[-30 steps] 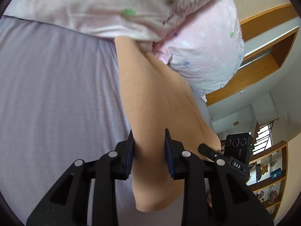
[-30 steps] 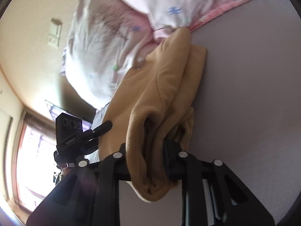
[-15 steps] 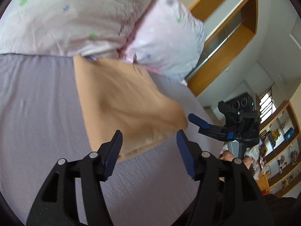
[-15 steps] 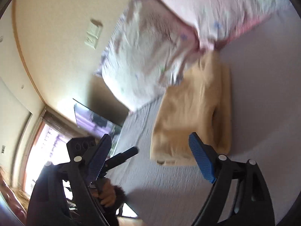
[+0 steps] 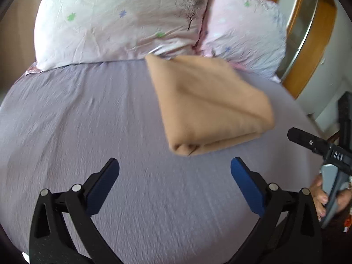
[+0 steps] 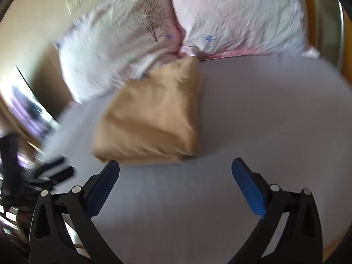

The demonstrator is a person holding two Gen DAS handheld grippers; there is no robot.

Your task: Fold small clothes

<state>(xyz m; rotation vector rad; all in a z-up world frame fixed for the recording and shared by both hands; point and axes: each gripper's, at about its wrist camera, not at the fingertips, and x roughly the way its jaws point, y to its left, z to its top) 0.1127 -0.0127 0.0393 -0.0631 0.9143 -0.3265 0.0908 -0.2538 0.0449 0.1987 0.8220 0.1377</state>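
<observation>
Tan cloth [image 5: 211, 105] lies folded at upper centre of the left view, on the sheet [image 5: 88, 114] below the pillows [image 5: 123, 22]; left gripper [image 5: 175, 184] gapes empty. Right view: cloth [image 6: 151, 114] centre-left, right gripper [image 6: 175, 186] spread, empty.

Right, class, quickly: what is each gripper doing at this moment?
Left gripper: open, holding nothing, short of the folded tan garment.
Right gripper: open, holding nothing.

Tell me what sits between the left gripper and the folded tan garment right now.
Nothing but bare lavender bedsheet. In the left wrist view the open left gripper sits short of the tan garment, apart from its near folded edge.
</observation>
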